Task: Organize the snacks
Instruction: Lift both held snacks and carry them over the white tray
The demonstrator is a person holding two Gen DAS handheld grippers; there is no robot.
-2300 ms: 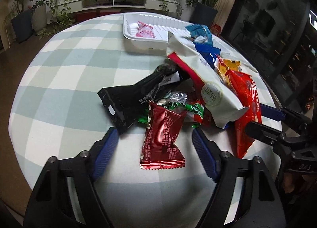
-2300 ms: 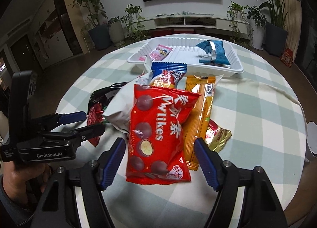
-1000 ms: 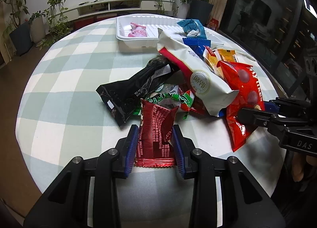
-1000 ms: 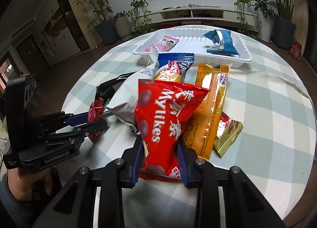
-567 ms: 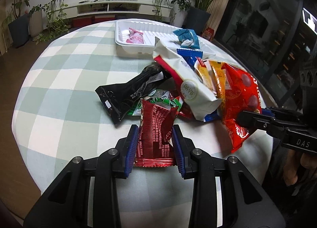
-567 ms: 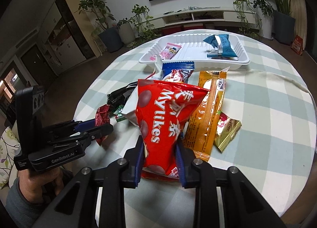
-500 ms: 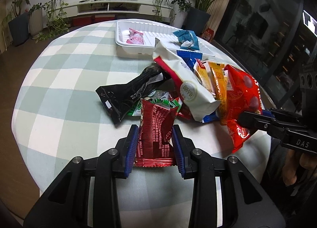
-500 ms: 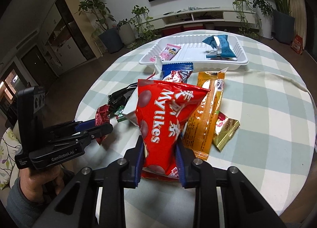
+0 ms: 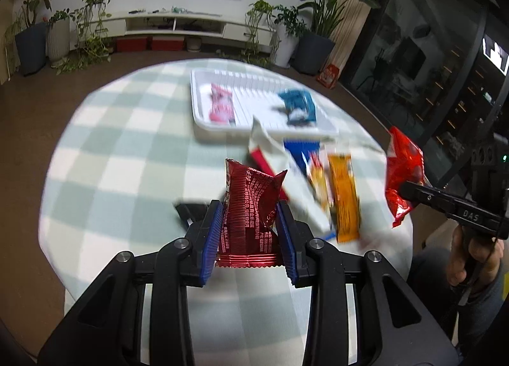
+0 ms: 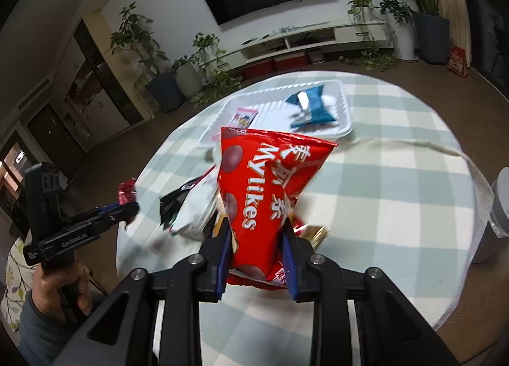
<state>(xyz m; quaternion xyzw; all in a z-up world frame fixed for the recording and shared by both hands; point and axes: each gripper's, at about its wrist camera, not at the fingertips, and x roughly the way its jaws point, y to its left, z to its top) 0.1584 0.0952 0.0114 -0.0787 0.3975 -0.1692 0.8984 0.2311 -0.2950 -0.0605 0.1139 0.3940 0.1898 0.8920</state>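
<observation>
Left gripper (image 9: 249,235): clenched on dark red foil snack packet (image 9: 251,203), pinched by the lower sides, crimped bottom seam hanging just under the blue pads; packet upright and clear of the tablecloth, likely so as to travel over the pile without dragging.

Right gripper (image 10: 256,253): clamped on red Mylikes bag (image 10: 264,188), low end squeezed between the pads, printed face toward the camera, top flaring loose above; bag clear of the table, over the pile.

White plastic tray (image 9: 198,102): at far side of round table with green-and-white checked cloth (image 9: 105,156); holds pink packet (image 9: 221,105) and blue packet (image 9: 299,107), well apart. Judged the sorting destination, with bare ribbed floor between the two for more.

Remaining pile, near side of tray: white-and-red bag (image 9: 270,156), orange packet (image 9: 343,194), blue-topped packet (image 9: 300,151), black packet (image 10: 175,199) partly hidden; overlapped, not yet sorted. Motion blur; finer print unreadable.
</observation>
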